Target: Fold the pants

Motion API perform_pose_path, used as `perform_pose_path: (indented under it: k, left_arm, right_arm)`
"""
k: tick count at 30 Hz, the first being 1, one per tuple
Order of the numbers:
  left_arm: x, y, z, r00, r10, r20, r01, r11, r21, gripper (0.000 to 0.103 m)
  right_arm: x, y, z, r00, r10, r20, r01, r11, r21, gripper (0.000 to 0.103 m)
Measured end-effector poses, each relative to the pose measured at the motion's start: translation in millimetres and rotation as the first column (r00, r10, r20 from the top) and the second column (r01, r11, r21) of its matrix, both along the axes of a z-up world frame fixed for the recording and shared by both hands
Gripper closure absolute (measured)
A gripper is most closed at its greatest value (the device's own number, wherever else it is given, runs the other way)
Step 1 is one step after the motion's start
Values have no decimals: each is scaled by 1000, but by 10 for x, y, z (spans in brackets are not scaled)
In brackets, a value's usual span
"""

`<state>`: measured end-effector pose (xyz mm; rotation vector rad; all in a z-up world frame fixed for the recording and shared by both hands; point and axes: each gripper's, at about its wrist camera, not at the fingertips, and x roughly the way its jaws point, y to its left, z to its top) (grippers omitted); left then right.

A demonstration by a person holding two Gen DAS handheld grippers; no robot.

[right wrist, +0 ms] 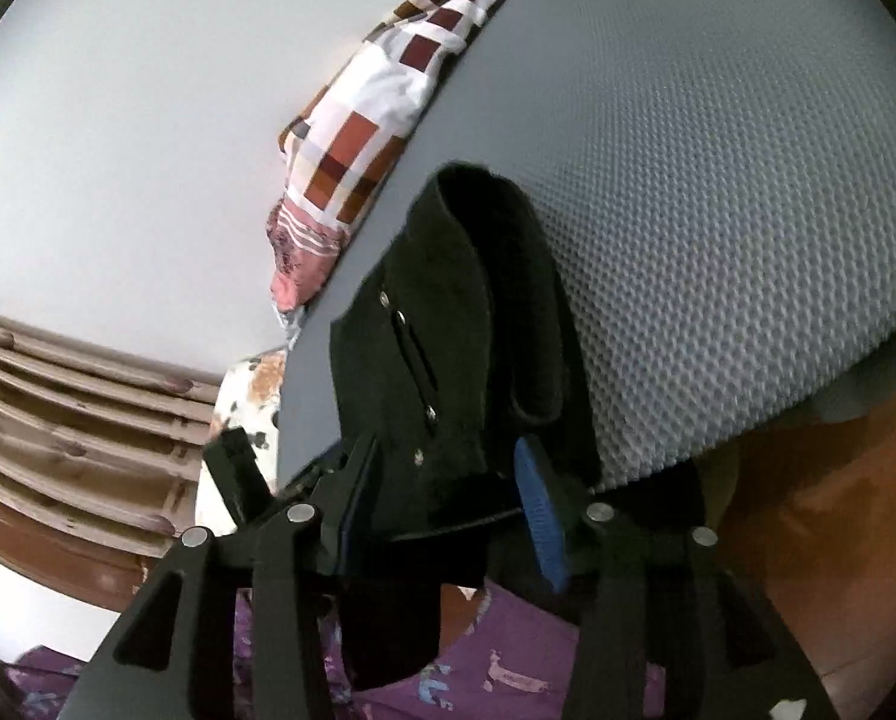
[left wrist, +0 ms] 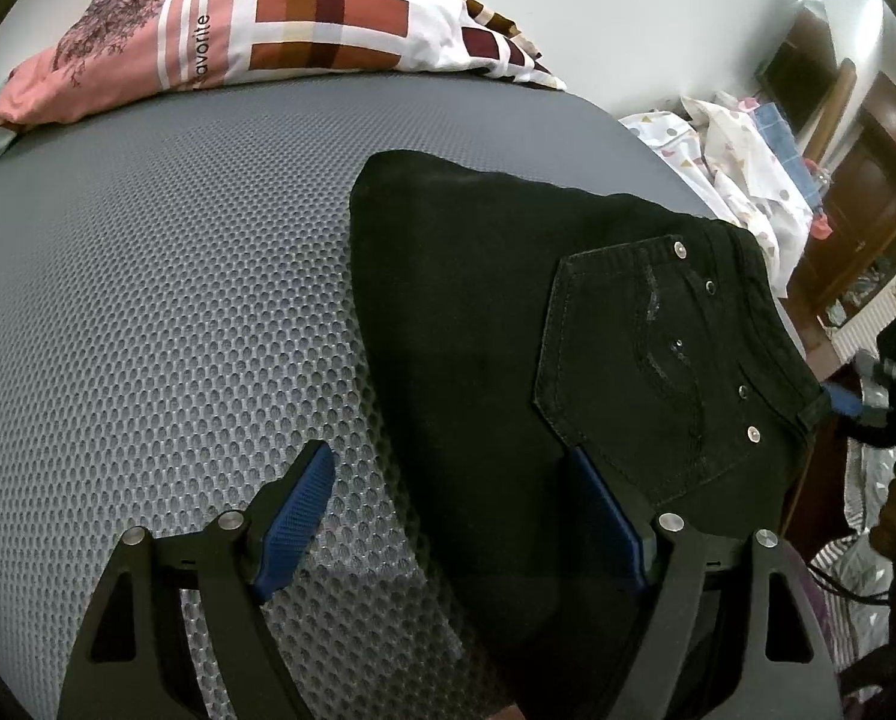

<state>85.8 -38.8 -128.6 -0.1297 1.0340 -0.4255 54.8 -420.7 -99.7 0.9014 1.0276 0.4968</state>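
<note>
Black jeans (left wrist: 478, 312) lie folded on the grey mesh mattress (left wrist: 165, 276), back pocket with rivets up, waistband at the right edge. My left gripper (left wrist: 454, 510) is open, its blue pads wide apart; the right pad is at the jeans' near edge, the left pad over bare mattress. In the right wrist view the jeans (right wrist: 448, 324) show as stacked layers at the mattress (right wrist: 718, 240) edge. My right gripper (right wrist: 441, 504) is open, its jaws either side of the jeans' waist end, which hangs between them. The right gripper also shows in the left wrist view (left wrist: 868, 402) at the waistband.
A patchwork pillow and blanket (left wrist: 279, 24) lie at the head of the mattress. Patterned clothes (left wrist: 736, 168) are heaped beyond the right edge, with dark wood furniture (left wrist: 856, 192) behind. Purple fabric (right wrist: 508, 648) and a wooden frame (right wrist: 75, 420) lie beside the bed.
</note>
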Motion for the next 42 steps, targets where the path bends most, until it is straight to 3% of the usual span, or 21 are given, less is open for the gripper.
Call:
perform_pose_path:
  k: [3, 6, 9, 16, 23, 24, 26, 28, 35, 37, 40, 42]
  left_arm:
    - [-4, -1, -5, 1000, -1, -3, 1, 1000, 4, 22]
    - [16, -7, -13, 1000, 1, -5, -1, 1000, 6, 20]
    - [32, -14, -18, 1000, 2, 0, -2, 1000, 6, 19]
    - [56, -12, -21, 1000, -6, -10, 7, 1000, 15, 19]
    - [60, -13, -33, 1000, -5, -5, 6, 1000, 27, 15]
    - [66, -8, -38, 1000, -2, -7, 2, 999, 32, 14]
    - [69, 3, -40, 1000, -2, -11, 3, 1000, 31, 14]
    - [75, 7, -39, 1000, -3, -11, 3, 1000, 31, 14]
    - [73, 30, -30, 1000, 7, -8, -7, 1000, 7, 9]
    - [69, 13, -39, 1000, 5, -2, -5, 1000, 23, 9]
    - [51, -22, -48, 1000, -14, 7, 13, 999, 51, 9]
    - [40, -23, -54, 1000, -17, 10, 17, 998, 53, 9]
  right_arm:
    - [32, -238, 110, 998, -52, 45, 50, 998, 48, 59]
    - [104, -282, 139, 998, -9, 60, 2, 993, 117, 58]
    - [199, -141, 64, 998, 49, 34, -51, 997, 53, 57]
    - [250, 107, -116, 985, 171, -28, -169, 983, 74, 56]
    - [240, 20, -66, 987, 162, -7, -161, 985, 59, 53]
    - [271, 64, -43, 984, 176, 0, -176, 984, 39, 55]
    - [311, 179, -21, 978, 209, -9, -209, 977, -40, 93]
    - [339, 292, 29, 971, 240, 6, -238, 964, -122, 93]
    - [314, 268, 611, 950, 209, 233, -162, 965, -204, 94]
    - [352, 212, 518, 955, 202, 217, -153, 963, -223, 94]
    - [403, 77, 62, 982, 169, 88, -146, 963, -226, 94]
    - [357, -40, -175, 991, 126, 56, -115, 980, -160, 95]
